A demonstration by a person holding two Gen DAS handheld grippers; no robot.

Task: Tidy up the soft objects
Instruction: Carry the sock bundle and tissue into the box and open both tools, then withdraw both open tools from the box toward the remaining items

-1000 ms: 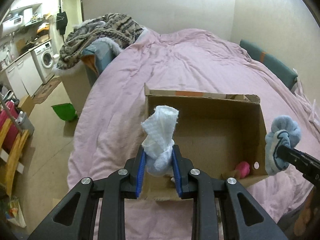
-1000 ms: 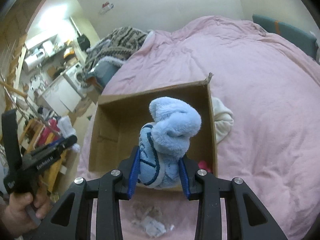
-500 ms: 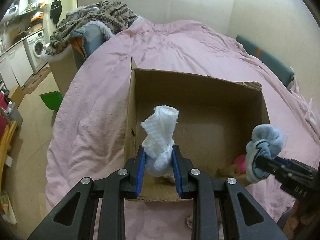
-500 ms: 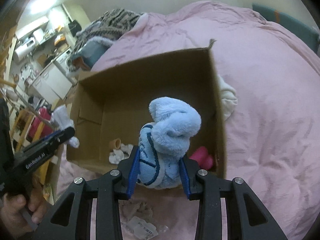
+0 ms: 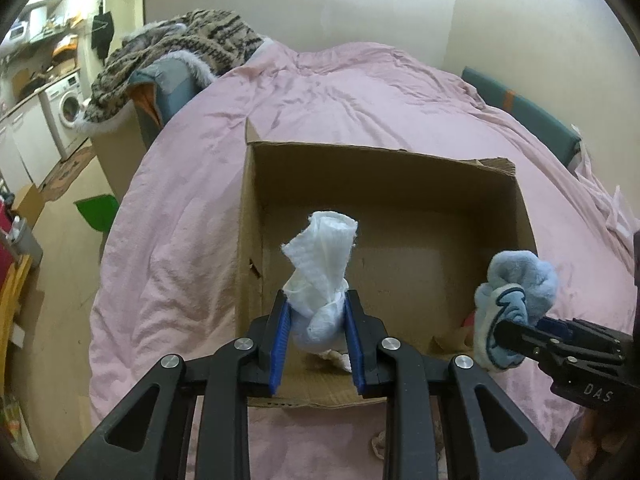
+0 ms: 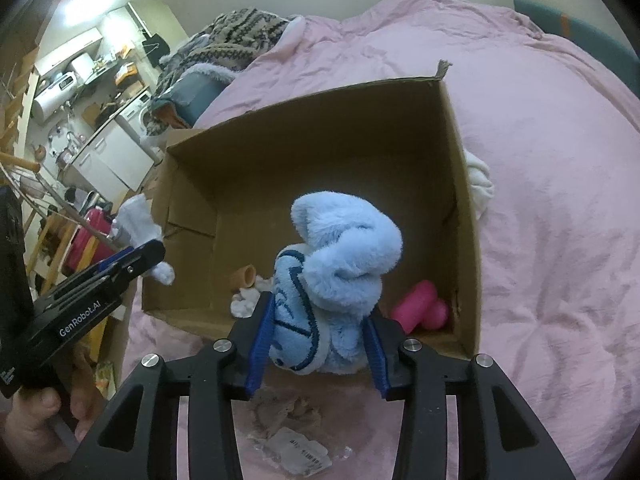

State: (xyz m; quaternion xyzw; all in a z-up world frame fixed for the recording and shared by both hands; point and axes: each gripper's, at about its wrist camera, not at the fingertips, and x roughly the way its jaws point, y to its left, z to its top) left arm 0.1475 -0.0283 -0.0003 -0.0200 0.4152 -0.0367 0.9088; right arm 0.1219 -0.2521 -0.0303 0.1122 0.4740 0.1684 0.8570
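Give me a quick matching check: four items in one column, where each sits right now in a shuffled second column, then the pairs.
Items:
1. white cloth
2. blue plush sock
3. pink toy
4. cream cloth

Places:
A. on the bedcover, outside the cardboard box, against its wall
B. between the right gripper pads, jaws opening
C. on the box floor, in a near corner
D. clamped in the left gripper

Pairs: 1-D, 2-B, 3-C, 4-A

Open-topped cardboard box (image 6: 460,184), floor mostly bare beyond pink toy (image 6: 420,312).
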